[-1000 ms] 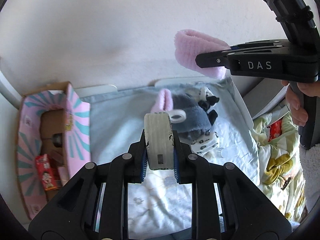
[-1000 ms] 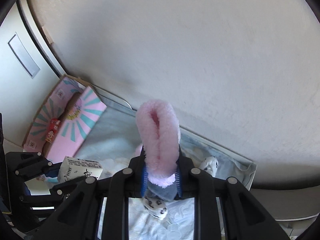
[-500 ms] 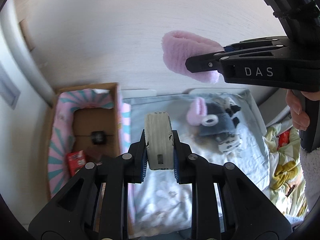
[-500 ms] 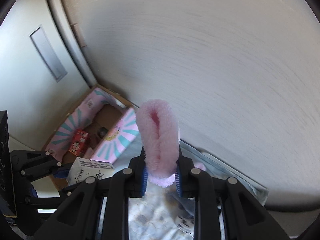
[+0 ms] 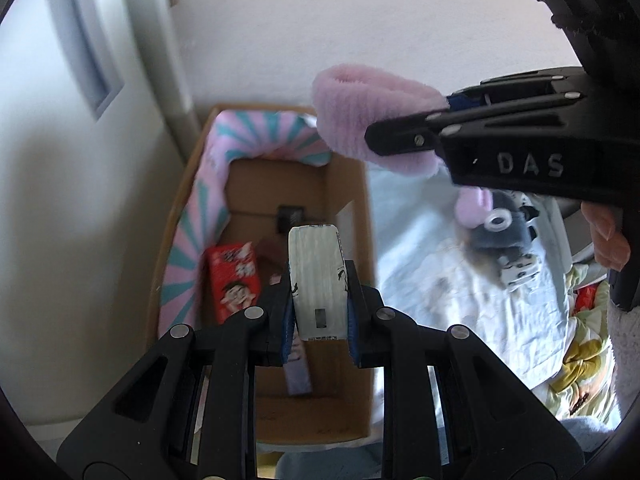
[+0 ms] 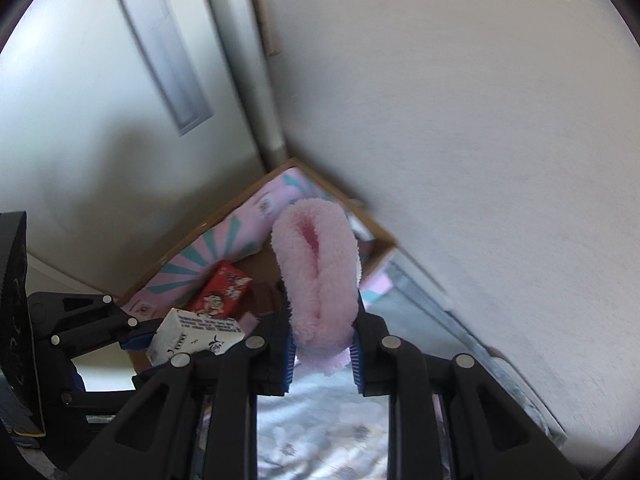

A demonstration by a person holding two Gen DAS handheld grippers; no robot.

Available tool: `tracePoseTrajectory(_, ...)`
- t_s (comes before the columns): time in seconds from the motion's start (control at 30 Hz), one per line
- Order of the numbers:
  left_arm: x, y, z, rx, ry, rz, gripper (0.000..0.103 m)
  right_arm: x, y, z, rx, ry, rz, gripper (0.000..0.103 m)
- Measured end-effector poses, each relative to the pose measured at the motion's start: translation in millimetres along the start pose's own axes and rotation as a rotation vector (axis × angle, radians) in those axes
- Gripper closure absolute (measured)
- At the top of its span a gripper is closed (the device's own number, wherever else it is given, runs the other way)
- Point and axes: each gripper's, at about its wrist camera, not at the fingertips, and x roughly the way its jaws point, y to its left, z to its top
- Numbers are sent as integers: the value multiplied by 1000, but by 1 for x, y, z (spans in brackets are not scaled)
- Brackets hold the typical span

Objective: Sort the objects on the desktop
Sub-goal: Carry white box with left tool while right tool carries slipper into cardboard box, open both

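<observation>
My left gripper (image 5: 318, 322) is shut on a small white carton (image 5: 318, 280) and holds it above the open cardboard box (image 5: 352, 240) with pink and teal striped flaps. The carton also shows in the right wrist view (image 6: 196, 338). My right gripper (image 6: 322, 354) is shut on a fluffy pink sock (image 6: 318, 272), held in the air over the box's right edge; the sock also shows in the left wrist view (image 5: 368, 124). Inside the box lie a red snack pack (image 5: 234, 276) and a small black item (image 5: 290, 214).
A pile of grey, pink and spotted socks (image 5: 496, 232) lies on the pale blue cloth (image 5: 440, 280) right of the box. A white wall (image 6: 480, 100) and a door (image 6: 100, 100) stand behind the box. A yellow patterned blanket (image 5: 580, 360) lies at far right.
Both grippers have swung left with their loads. The carton is now over the box instead of the cloth, and the pink sock has come over the box's right edge.
</observation>
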Motion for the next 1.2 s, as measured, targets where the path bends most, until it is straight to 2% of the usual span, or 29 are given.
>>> tracePoseTrajectory(0.33,23,30,-29,-50,70,-20,85,62,38,-5,-16,121,114,82)
tracePoseTrajectory(0.73,41,30,-40,-82,110,-25,85,78,51,0,-19,156,133,82)
tracePoseTrajectory(0.97,43,30,-40,-86,123,4,83,83,53,0,-13,184,139,80)
tracePoseTrajectory(1.03,41,30,-39,-87,123,45,70,86,52,1,0,204,149,71)
tracePoseTrajectory(1.07,40,29,-39,-85,116,58,27,86,52,1,5,207,147,64)
tracePoseTrajectory(1.1,36,29,-39,-88,95,73,5,85,51,2,8,201,138,42)
tracePoseTrajectory(1.13,32,29,-40,-94,73,71,0,82,51,2,8,179,131,18)
tracePoseTrajectory(1.2,27,30,-41,-123,41,53,0,74,49,2,0,125,134,0)
